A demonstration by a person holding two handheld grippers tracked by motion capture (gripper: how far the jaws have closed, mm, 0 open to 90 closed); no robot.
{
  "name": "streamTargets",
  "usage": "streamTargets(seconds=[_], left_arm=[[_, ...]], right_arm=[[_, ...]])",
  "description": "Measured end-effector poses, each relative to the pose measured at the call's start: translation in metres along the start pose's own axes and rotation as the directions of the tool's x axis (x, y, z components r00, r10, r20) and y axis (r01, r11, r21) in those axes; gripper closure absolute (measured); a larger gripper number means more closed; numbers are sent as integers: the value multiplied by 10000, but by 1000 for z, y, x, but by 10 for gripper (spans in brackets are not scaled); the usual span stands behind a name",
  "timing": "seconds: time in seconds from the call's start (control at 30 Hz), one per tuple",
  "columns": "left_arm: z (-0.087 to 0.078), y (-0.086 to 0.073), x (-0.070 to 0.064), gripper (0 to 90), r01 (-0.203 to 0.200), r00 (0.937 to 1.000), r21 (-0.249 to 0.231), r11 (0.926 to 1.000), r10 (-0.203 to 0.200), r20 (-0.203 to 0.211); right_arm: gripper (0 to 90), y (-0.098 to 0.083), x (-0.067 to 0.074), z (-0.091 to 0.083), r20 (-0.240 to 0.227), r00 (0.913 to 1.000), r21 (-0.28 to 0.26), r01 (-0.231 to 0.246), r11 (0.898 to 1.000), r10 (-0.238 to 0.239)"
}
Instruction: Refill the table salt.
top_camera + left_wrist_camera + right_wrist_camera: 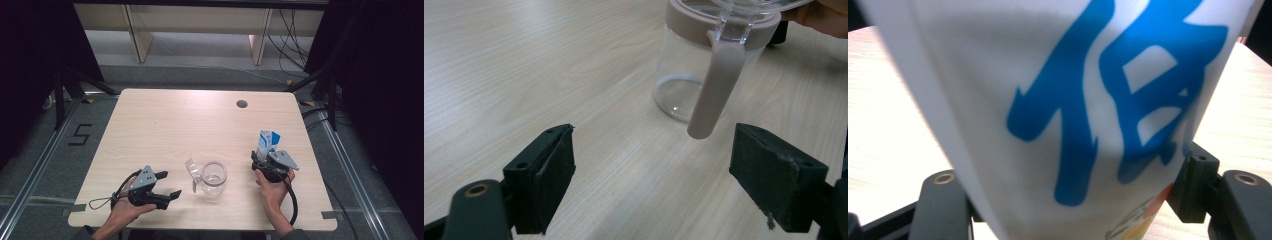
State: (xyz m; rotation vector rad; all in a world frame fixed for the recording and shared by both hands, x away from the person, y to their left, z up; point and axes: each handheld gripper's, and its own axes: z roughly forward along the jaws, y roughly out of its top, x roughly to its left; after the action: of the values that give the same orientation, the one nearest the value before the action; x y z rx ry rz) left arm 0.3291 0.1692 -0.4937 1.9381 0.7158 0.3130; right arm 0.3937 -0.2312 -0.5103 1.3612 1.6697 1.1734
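At the near edge of the pale wooden tabletop (150,120), a person's two hands each hold a black two-jaw tool. The left tool (169,184), low at the near left, rests with its jaws spread wide and nothing between them; in the left gripper view its two black pads (555,172) stand well apart over bare wood, pointing toward a clear glass jar (214,179). The jar stands upright just right of that tool, near the middle of the tabletop's near half, with a pinkish collar around its mouth, a pinkish strap (715,89) hanging down its side, and its clear lid (192,169) flipped open and tilted to the left. Farther right, the right tool (263,159) points away from the person with a white carton (267,141) printed in blue standing upright between its jaws; in the right gripper view the carton (1068,100) fills the gap from one jaw to the other and appears pinched there. Near the far edge, a small round hole (242,104) marks the tabletop
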Motion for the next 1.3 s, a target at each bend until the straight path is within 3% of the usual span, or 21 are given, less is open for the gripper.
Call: streamTargets(seconds=[0.1, 0.17, 0.2, 0.23, 0.27, 0.4, 0.47, 0.5, 0.57, 0.63, 1.3], left_arm=[[0, 0, -1, 174, 48, 10000, 6, 10000, -48, -29], [0, 0, 0, 174, -15, 10000, 7, 10000, 15, -3], [0, 0, -1, 175, 20, 10000, 7, 10000, -20, -20], [0, 0, -1, 175, 178, 9998, 1, 9998, -178, -13], [0, 0, 0, 175, -4, 10000, 9, 10000, 4, 0], [0, 0, 0, 175, -33, 10000, 9, 10000, 33, 15], [0, 0, -2, 176, 169, 9999, -4, 9999, -169, -2], [0, 0, 0, 175, -66, 10000, 29, 10000, 66, 12], [0, 0, -1, 176, -8, 10000, 20, 10000, 8, 12], [0, 0, -1, 176, -7, 10000, 19, 10000, 7, 9], [1, -1, -2, 176, 12, 10000, 57, 10000, -12, 63]], right_arm=[[328, 0, 1, 0, -99, 9999, 35, -78, 10000, 79], [325, -1, 0, 2, -39, 10000, -17, -58, 10000, 58], [325, -1, 2, 1, 149, 9995, 169, -279, 9995, 276], [326, -2, -1, 4, 9, 10000, 68, -79, 9999, 79], [326, -2, -1, 5, 19, 10000, 123, 59, 9999, -60], [336, -2, 0, 5, -40, 10000, 187, -68, 9998, 69], [344, -2, 0, 5, 37, 9999, 159, -111, 9998, 110], [349, -2, 0, 5, 29, 9999, 173, -107, 9998, 107], [354, -2, 1, 5, 39, 9995, 238, -313, 9992, 312], [354, -2, -1, 5, -11, 10000, 148, -79, 9999, 79], [344, -2, -1, 6, -23, 9999, 255, -164, 9995, 165]])
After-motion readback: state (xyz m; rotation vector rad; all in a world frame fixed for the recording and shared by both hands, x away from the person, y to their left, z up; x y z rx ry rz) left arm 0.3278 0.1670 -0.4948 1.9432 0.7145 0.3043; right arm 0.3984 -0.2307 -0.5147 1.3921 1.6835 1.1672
